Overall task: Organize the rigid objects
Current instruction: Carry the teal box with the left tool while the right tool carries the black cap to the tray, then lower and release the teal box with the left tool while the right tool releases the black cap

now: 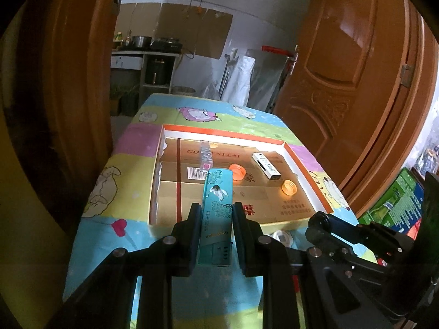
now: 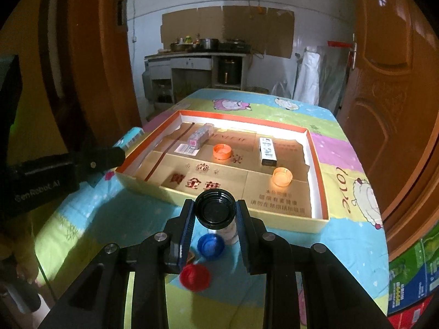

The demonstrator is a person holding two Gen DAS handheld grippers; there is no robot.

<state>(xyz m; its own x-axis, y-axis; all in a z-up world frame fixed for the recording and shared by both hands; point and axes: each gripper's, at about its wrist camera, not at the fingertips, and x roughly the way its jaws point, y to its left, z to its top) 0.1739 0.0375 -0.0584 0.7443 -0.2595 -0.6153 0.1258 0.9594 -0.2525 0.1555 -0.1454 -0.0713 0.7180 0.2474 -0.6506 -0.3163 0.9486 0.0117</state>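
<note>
My left gripper (image 1: 215,213) is shut on a long teal box (image 1: 218,205) and holds it above the near edge of the shallow cardboard tray (image 1: 236,220). My right gripper (image 2: 215,213) is shut on a black bottle cap (image 2: 215,208), held above the cloth just before the tray's near wall (image 2: 274,219). In the tray lie two orange caps (image 2: 221,151) (image 2: 282,176), a white and black box (image 2: 267,150) and a clear pink-ended box (image 2: 200,137). A blue cap (image 2: 210,245) and a red cap (image 2: 195,277) lie on the cloth under my right gripper.
The table has a bright cartoon cloth (image 2: 348,164). Wooden doors stand on both sides (image 1: 356,82). A white round object (image 1: 281,237) lies on the cloth near the tray. The other gripper's body (image 2: 41,175) is at the left of the right wrist view.
</note>
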